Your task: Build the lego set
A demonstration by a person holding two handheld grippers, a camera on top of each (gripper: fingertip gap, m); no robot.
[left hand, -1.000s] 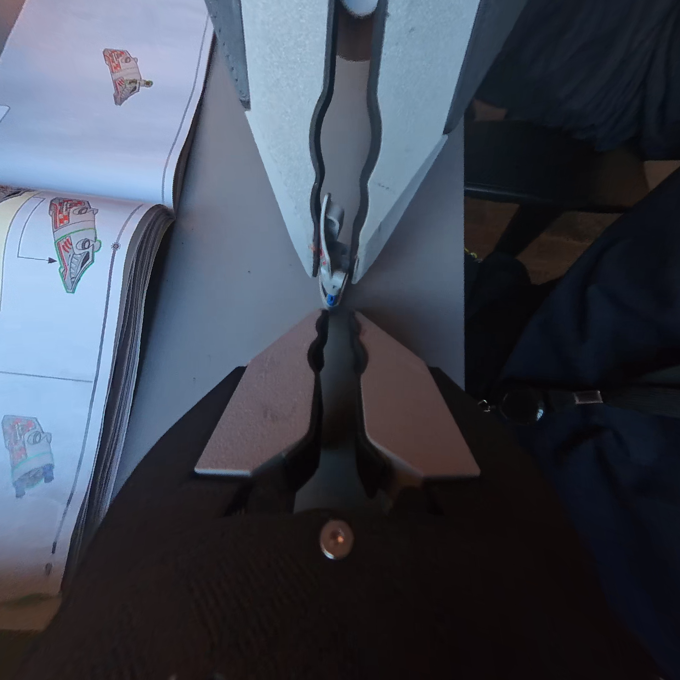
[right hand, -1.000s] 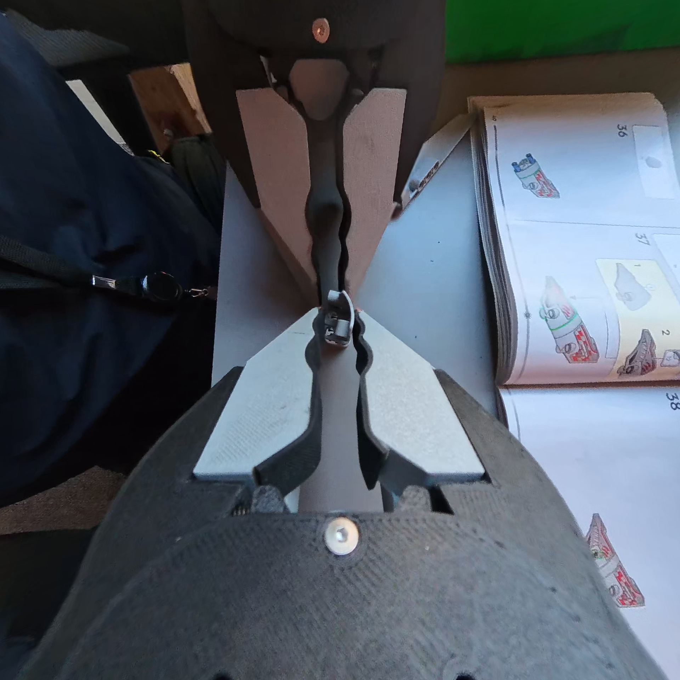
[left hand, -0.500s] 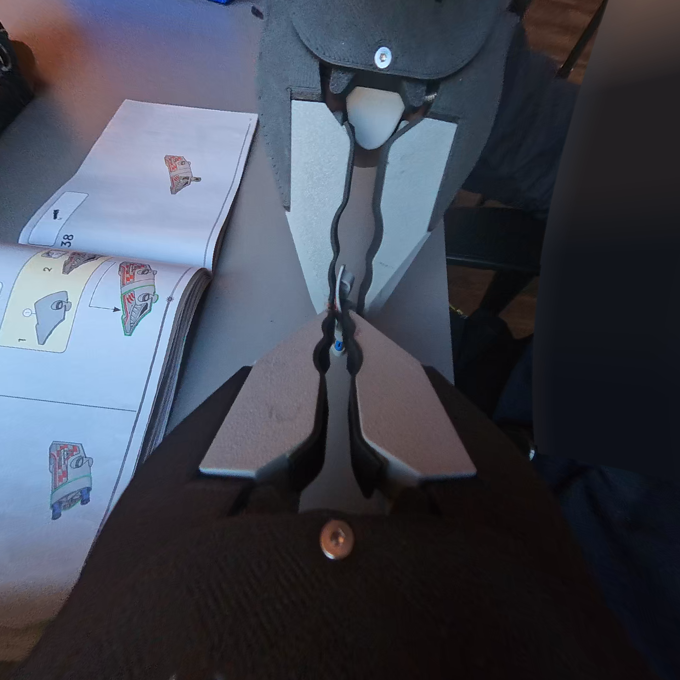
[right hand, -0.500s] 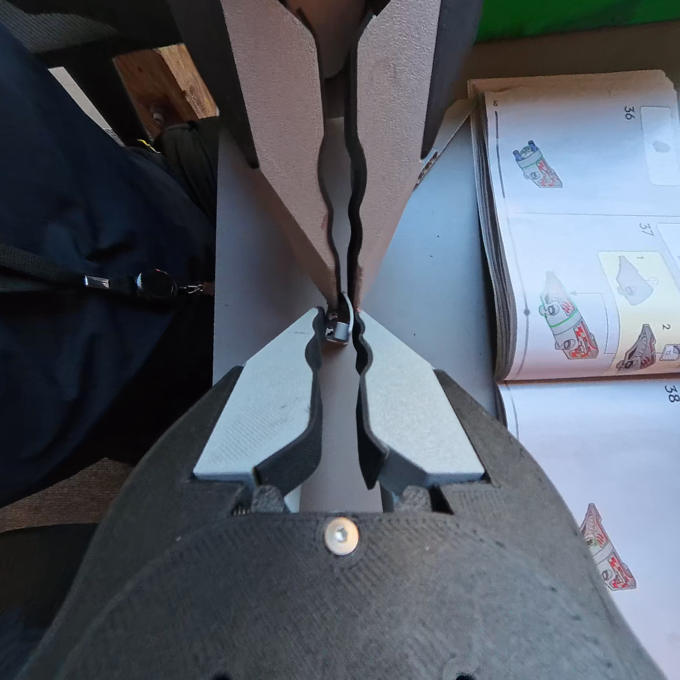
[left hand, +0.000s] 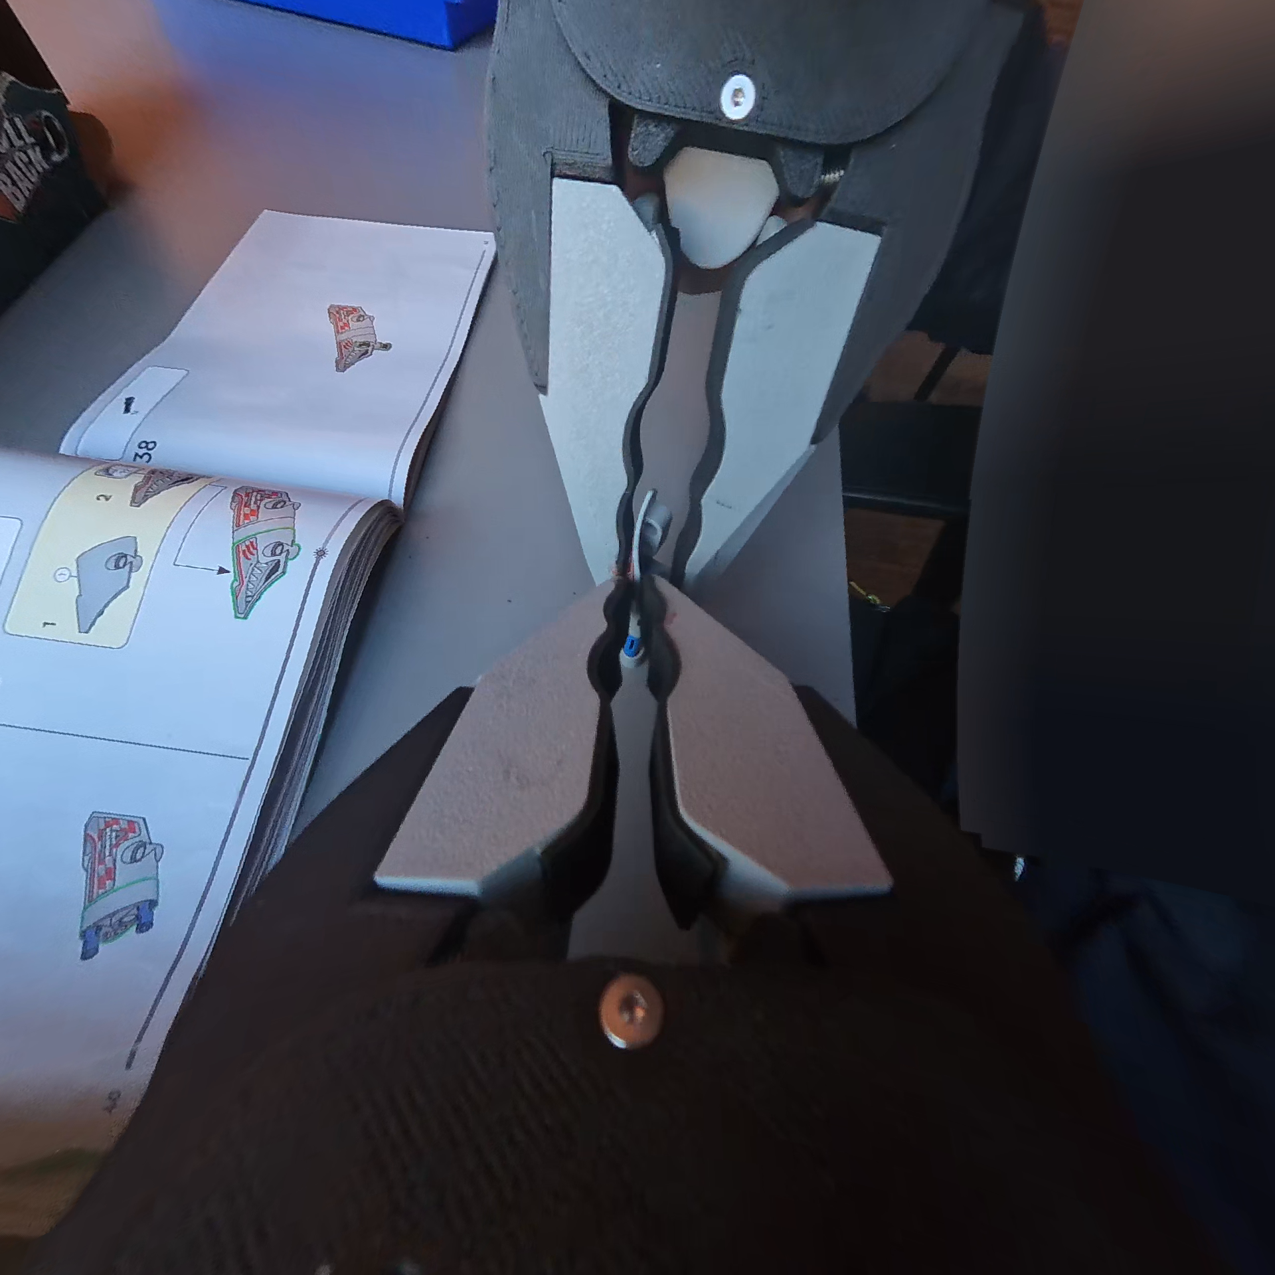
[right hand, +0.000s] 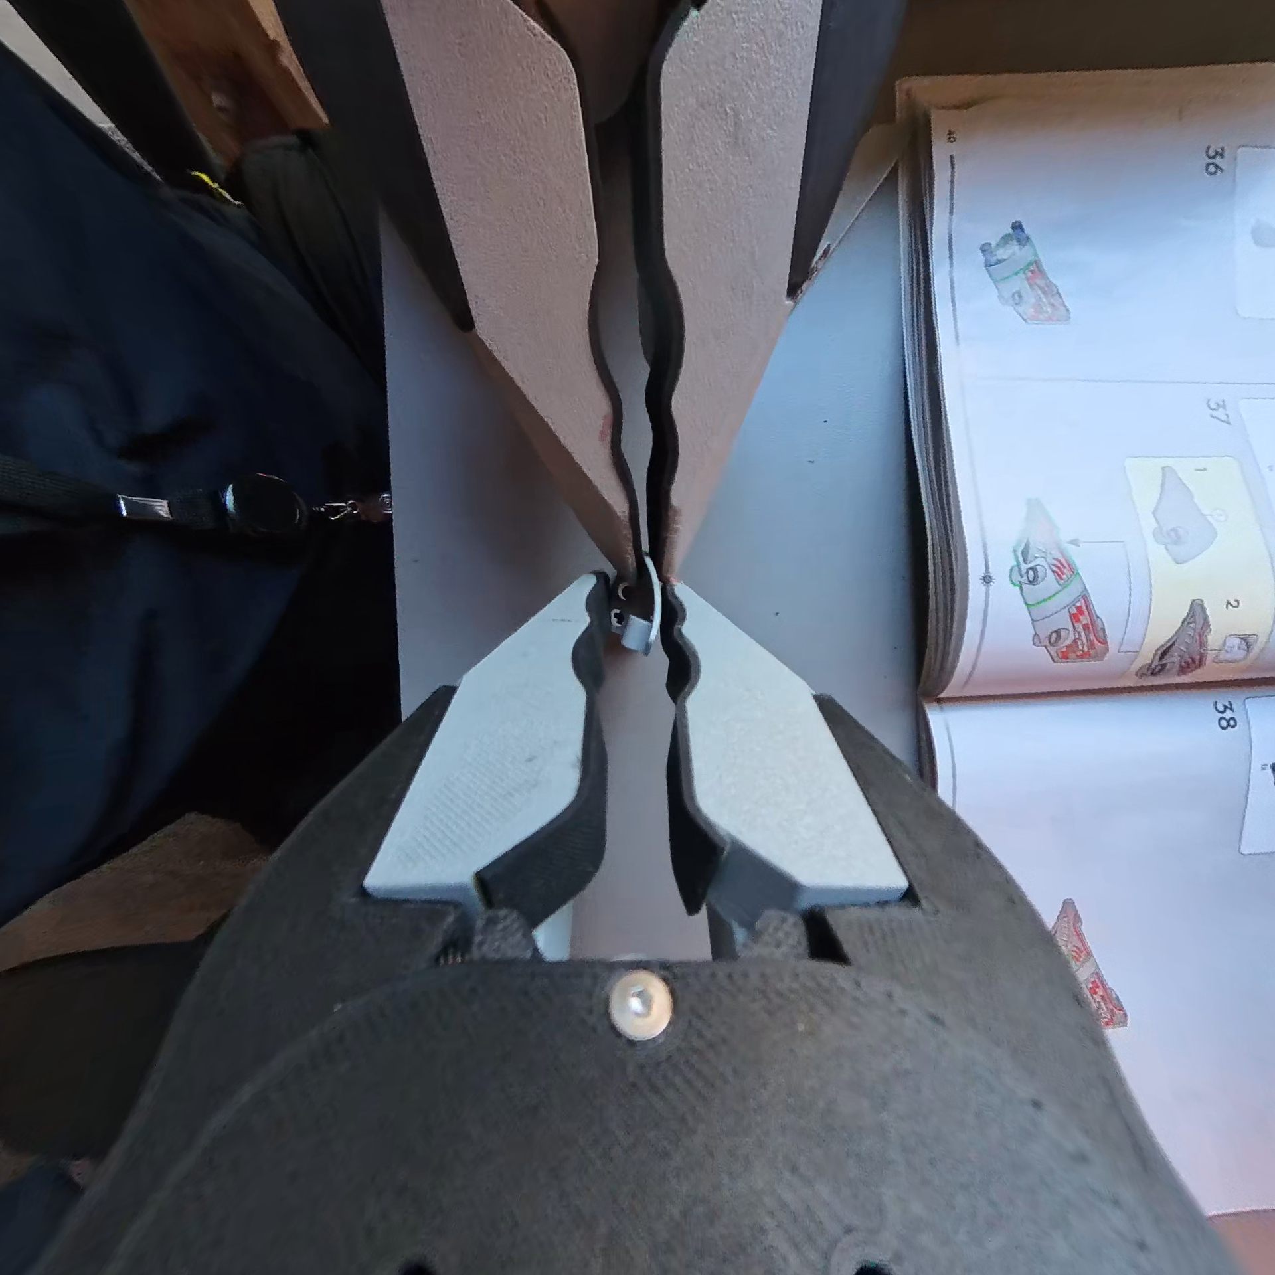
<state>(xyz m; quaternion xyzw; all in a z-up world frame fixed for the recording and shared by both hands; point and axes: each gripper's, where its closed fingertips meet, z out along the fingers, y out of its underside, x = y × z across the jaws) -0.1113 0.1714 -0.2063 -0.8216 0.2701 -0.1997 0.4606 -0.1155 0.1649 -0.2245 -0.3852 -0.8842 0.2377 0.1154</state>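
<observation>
A small grey lego piece [left hand: 651,522] with a blue-tipped end [left hand: 630,647] is held between both grippers, which meet tip to tip above the grey table [left hand: 448,607]. My left gripper [left hand: 636,604], with brownish fingers, is shut on the blue-tipped end. My right gripper [right hand: 635,599], with grey fingers, is shut on the piece's other end [right hand: 640,624]. In the right wrist view the left gripper [right hand: 645,552] comes down from the top. In the left wrist view the right gripper [left hand: 652,562] does the same. Most of the piece is hidden by the pads.
An open instruction booklet [left hand: 207,552] lies on the table, to the right in the right wrist view [right hand: 1104,483]. A blue box [left hand: 441,21] and a black printed box [left hand: 34,179] stand at the back. A person in dark clothes [right hand: 138,345] sits at the table edge. The grippers are tip to tip, or close to it.
My left gripper has moved up to the piece held by the right gripper and closed on its blue-tipped end. The grippers now touch tip to tip. The left view has tilted up.
</observation>
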